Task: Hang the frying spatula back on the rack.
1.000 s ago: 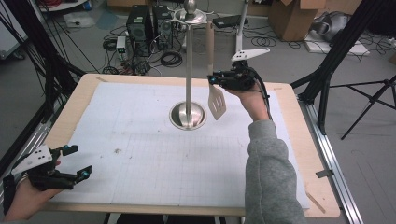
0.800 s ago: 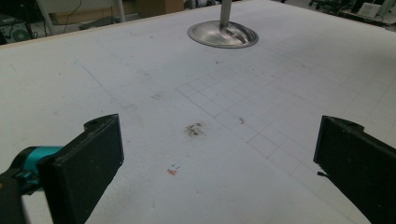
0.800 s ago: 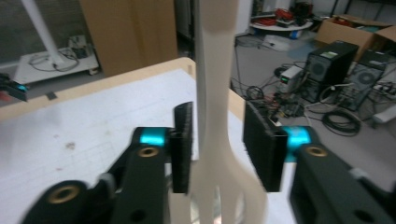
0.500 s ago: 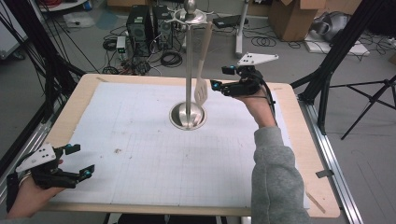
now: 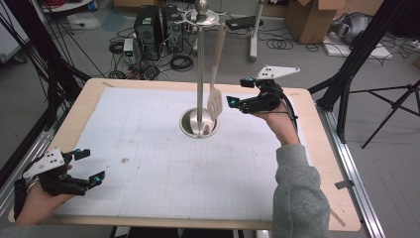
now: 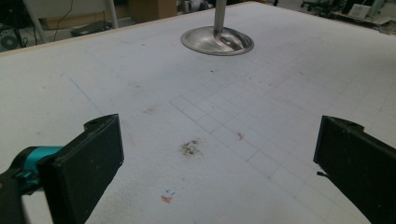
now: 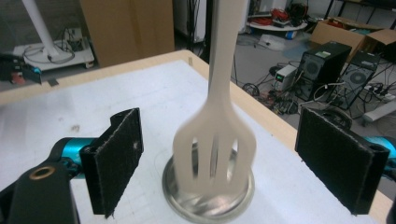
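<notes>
The right gripper (image 5: pixel 236 95) has just been letting its jaws spread: a second ago they were pinched on the blade of the cream slotted plastic spatula (image 5: pixel 215 102), and now they are standing wide, with the spatula hanging free just ahead of them. In the right gripper view the blade (image 7: pixel 215 151) is sitting in the gap between the two black pads (image 7: pixel 119 158) without either pad touching it. The hand has also been drawing back to the right, so the spatula, which a second ago was pulled out toward the gripper, is now hanging close beside the pole of the polished steel utensil stand (image 5: pixel 199 69), its handle running up to the hook ring at the top and its blade dangling just above the stand's round dish base (image 5: pixel 190 126). The left gripper (image 5: pixel 84 166) is resting near the front left corner of the white gridded mat (image 5: pixel 148 163) much as before, its jaws gaping wide with nothing between them.

The spatula is blurring in the right gripper view, so its edges and slots are soft, and its handle is running out of the top of that picture. Whether the blade is touching the pole cannot be told. The stand's pole is being cut off at the top of the left gripper view (image 6: pixel 218 21).
</notes>
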